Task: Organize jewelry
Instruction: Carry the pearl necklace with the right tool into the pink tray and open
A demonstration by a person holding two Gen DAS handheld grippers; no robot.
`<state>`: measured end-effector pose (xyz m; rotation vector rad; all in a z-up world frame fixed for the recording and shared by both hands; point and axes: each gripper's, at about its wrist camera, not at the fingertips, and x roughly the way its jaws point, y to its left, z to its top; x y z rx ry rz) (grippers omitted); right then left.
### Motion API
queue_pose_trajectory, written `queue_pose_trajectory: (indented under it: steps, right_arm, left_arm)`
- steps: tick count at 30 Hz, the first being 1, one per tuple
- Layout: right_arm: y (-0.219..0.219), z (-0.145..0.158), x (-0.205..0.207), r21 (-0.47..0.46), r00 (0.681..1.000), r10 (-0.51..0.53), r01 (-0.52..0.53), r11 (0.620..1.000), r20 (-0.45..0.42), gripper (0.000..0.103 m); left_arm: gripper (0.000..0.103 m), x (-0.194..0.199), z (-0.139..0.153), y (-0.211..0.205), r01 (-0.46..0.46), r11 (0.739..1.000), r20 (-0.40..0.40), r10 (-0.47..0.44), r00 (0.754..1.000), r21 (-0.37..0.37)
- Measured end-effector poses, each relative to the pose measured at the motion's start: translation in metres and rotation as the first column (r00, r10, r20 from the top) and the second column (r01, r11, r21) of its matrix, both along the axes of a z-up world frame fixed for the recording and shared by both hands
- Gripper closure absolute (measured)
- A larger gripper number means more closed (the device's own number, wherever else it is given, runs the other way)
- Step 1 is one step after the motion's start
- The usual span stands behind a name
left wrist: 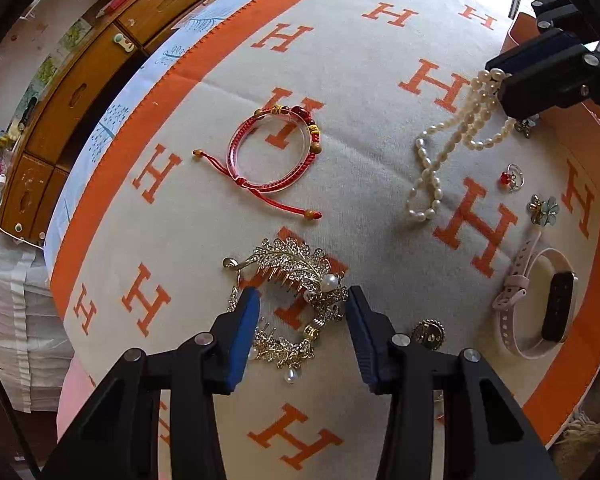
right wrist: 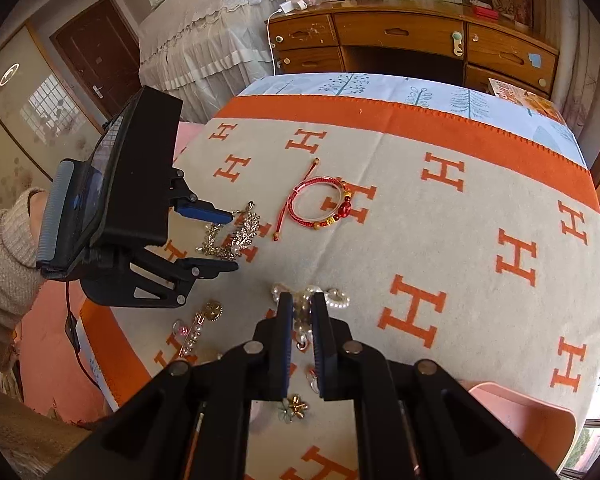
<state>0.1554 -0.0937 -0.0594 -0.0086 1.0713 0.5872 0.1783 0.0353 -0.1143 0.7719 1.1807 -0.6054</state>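
Jewelry pieces lie scattered on a cream blanket (left wrist: 380, 208) patterned with orange H letters and bordered in orange. Right gripper (right wrist: 302, 312), seen from its own wrist camera, is clamped on a pearl necklace (left wrist: 452, 148); in the left wrist view part of the strand hangs from the closed jaws while the rest trails in loops on the blanket. Left gripper (left wrist: 302, 306) points steeply down over a gold rhinestone hair comb (left wrist: 292, 276) with pearl drops; its blue-padded fingers (left wrist: 246, 320) stand on either side of the comb, parted, and whether the pads press the piece cannot be told. A red cord bracelet (left wrist: 276, 152) with gold and red beads lies beyond the comb, resting over a clear bangle. Near the blanket's orange edge lie a red-stone ring (left wrist: 512, 178), a flower brooch (left wrist: 542, 208), a pale pink smartwatch (left wrist: 540, 304) and a round gold brooch (left wrist: 430, 332). A wooden desk (right wrist: 412, 48) stands behind.
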Motion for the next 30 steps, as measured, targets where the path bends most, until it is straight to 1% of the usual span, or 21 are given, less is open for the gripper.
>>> queue_pose_trajectory:
  steps: [2,4,9,14,17,18,19,20,24,27,30]
  right_arm:
    - [-0.002,-0.001,-0.002,0.004,1.0,-0.008,0.008,1.0,0.001,0.094]
    - [-0.005,0.0,-0.005,0.017,1.0,-0.013,0.013,1.0,-0.003,0.094]
    - [-0.011,0.001,-0.006,0.031,1.0,-0.029,0.029,0.999,-0.004,0.094]
    - [-0.015,0.001,-0.007,0.045,0.999,-0.035,0.036,0.998,-0.01,0.094]
    - [-0.017,0.003,-0.008,0.059,0.999,-0.039,0.039,0.998,-0.009,0.094]
    - [-0.017,0.003,-0.008,0.063,0.999,-0.041,0.041,0.997,-0.008,0.094]
    - [-0.018,0.004,-0.008,0.069,0.999,-0.042,0.043,0.997,-0.01,0.094]
    - [-0.019,0.004,-0.008,0.076,0.999,-0.043,0.044,0.996,-0.013,0.094]
    - [-0.022,0.007,-0.01,0.086,0.998,-0.056,0.057,0.995,-0.011,0.094]
    - [-0.028,0.013,-0.014,0.105,0.997,-0.071,0.07,0.992,0.003,0.094]
    - [-0.035,0.023,-0.018,0.125,0.996,-0.09,0.086,0.988,0.025,0.094]
  left_arm:
    - [0.064,0.001,0.0,-0.002,0.0,1.0,-0.019,0.0,1.0,0.013]
    - [0.071,0.002,-0.001,-0.005,0.007,1.0,-0.04,-0.006,0.999,0.026]
    - [0.072,-0.002,-0.001,-0.011,0.041,0.997,-0.054,-0.037,0.998,0.064]
    - [0.072,0.0,-0.001,-0.011,0.034,0.996,-0.105,-0.024,0.994,0.086]
    - [0.072,-0.001,-0.002,-0.013,0.041,0.994,-0.117,-0.029,0.993,0.098]
    - [0.074,0.0,-0.003,-0.012,0.038,0.994,-0.129,-0.025,0.991,0.099]
    - [0.084,0.001,-0.003,-0.012,0.033,0.996,-0.141,-0.02,0.99,0.084]
    - [0.088,0.003,-0.004,-0.011,0.024,0.997,-0.16,-0.011,0.987,0.08]
    - [0.089,0.016,-0.003,-0.006,-0.037,0.998,-0.22,0.046,0.974,0.045]
    - [0.089,0.019,0.005,-0.004,-0.083,0.996,-0.2,0.084,0.976,0.012]
    - [0.09,0.018,0.024,-0.001,-0.14,0.989,-0.155,0.131,0.979,-0.044]
